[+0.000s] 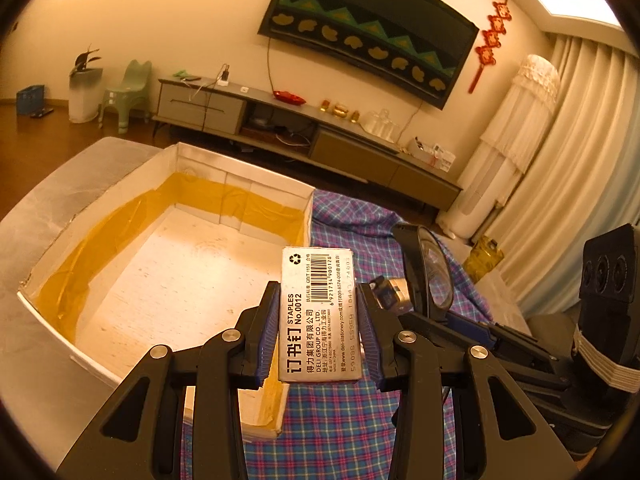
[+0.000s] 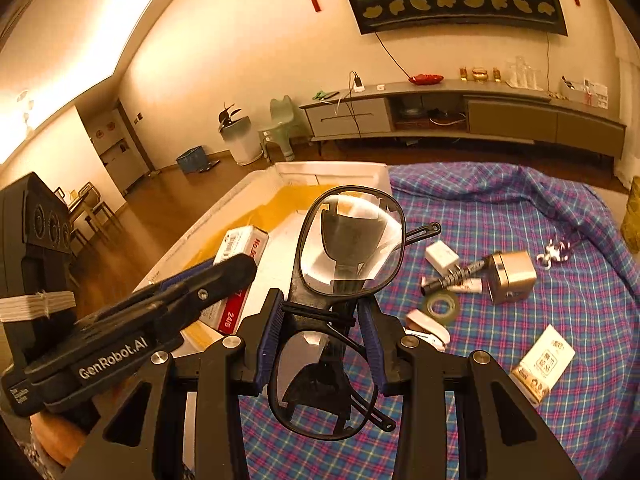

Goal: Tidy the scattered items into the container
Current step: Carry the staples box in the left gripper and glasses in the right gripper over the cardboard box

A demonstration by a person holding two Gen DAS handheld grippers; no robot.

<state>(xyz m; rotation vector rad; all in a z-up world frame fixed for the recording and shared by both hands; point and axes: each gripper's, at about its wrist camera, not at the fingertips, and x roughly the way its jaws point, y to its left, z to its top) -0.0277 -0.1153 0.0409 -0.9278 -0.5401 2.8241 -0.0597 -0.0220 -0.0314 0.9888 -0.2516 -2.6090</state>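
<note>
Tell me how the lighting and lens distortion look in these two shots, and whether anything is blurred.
Left wrist: warm orange cast, blown-out ceiling light at top right, fisheye bending the wall hanging; print on the staples box stays sharp. Right wrist: same cast, glare along the ceiling at left, glasses sharp, their lens warping what shows through it.

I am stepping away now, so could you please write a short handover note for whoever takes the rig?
Left gripper: shut on the silver Deli staples box, held at the near corner of the white yellow-taped cardboard container.
Right gripper: shut on the black-framed glasses, held over the plaid cloth.
Done: nothing visibly in the container.
Left: release both, then the gold sharpener, clear tape roll, other small items.
</note>
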